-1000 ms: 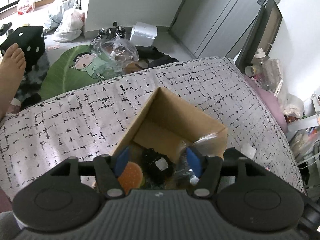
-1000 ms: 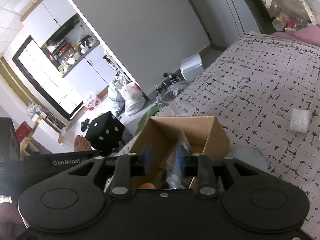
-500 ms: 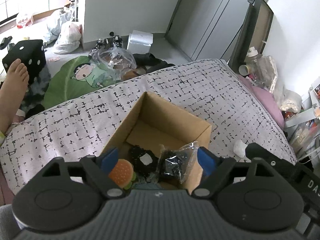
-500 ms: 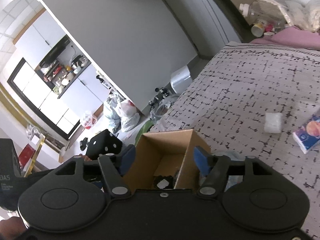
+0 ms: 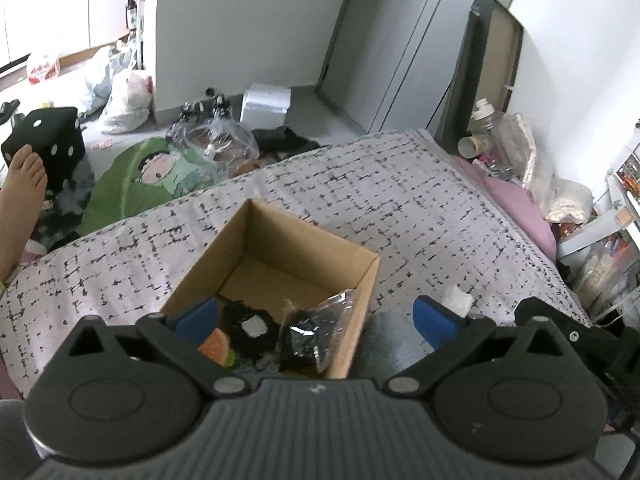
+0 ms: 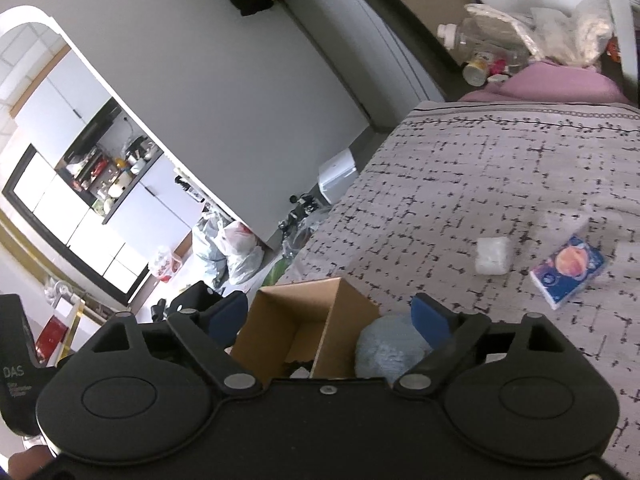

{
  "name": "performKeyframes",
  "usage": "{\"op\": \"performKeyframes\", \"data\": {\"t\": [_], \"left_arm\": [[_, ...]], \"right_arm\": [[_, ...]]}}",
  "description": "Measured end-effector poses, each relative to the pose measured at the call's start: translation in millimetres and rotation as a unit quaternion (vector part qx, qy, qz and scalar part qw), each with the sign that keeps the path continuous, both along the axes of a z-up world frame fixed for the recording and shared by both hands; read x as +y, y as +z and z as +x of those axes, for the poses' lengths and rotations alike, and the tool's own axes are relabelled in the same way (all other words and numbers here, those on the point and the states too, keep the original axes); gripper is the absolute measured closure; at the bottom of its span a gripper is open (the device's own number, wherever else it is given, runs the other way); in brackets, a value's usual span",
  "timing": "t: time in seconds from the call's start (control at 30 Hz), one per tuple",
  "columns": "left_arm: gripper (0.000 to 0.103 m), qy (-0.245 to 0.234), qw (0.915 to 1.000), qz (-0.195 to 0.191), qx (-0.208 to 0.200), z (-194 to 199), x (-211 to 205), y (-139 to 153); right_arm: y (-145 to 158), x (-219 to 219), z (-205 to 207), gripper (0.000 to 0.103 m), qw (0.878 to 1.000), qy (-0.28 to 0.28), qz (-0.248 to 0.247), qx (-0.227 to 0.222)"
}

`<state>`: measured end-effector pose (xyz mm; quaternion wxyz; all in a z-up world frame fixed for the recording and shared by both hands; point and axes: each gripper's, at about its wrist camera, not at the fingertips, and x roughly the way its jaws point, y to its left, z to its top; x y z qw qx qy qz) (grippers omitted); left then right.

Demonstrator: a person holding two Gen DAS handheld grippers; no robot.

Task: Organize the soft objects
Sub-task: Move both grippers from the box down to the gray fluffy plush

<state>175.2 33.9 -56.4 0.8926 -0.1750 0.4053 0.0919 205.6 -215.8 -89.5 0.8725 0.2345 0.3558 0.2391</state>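
An open cardboard box (image 5: pixel 276 240) stands on the patterned bed cover (image 5: pixel 400 208). Inside lie a clear bag with black contents (image 5: pixel 316 328), a black soft item with a white tag (image 5: pixel 250 326) and an orange burger-like toy (image 5: pixel 216 350). My left gripper (image 5: pixel 316 322) is open and empty above the box's near side. My right gripper (image 6: pixel 330 318) is open and empty, over the box (image 6: pixel 304 316) and a grey-blue soft bundle (image 6: pixel 388 350) beside it. A white soft block (image 6: pixel 494 256) and a blue tissue pack (image 6: pixel 568 274) lie on the bed to the right.
The bed ends at the far side, with a green cartoon cushion (image 5: pixel 148 176), a black dice pillow (image 5: pixel 52 140), plastic bags and a bare foot (image 5: pixel 20 184) on the floor. A pink pillow (image 5: pixel 520 212) and clutter line the right edge.
Both grippers opened and pulled back up from the box. The clear bag with black contents was let go and now lies in the box. The right view swung towards the tissue pack.
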Motion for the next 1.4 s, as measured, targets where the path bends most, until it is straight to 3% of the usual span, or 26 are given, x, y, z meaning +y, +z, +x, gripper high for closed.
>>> {"op": "performKeyframes", "data": {"t": [0.43,0.8,1.4], "left_arm": [[0.000,-0.017,0.9997,0.012,-0.009,-2.1,-31.8,4.1],[0.000,-0.038,0.9980,0.050,0.002,-1.3,-57.0,6.1],[0.001,-0.063,0.9966,0.043,0.031,11.7,-80.9,-12.1]], "right_arm": [[0.1,-32.7,-3.4,0.000,1.000,-0.021,0.001,0.010],[-4.2,-50.9,-0.4,0.000,0.998,-0.043,-0.002,0.036],[-15.3,-73.1,7.2,0.000,0.995,-0.074,-0.001,0.066]]}}
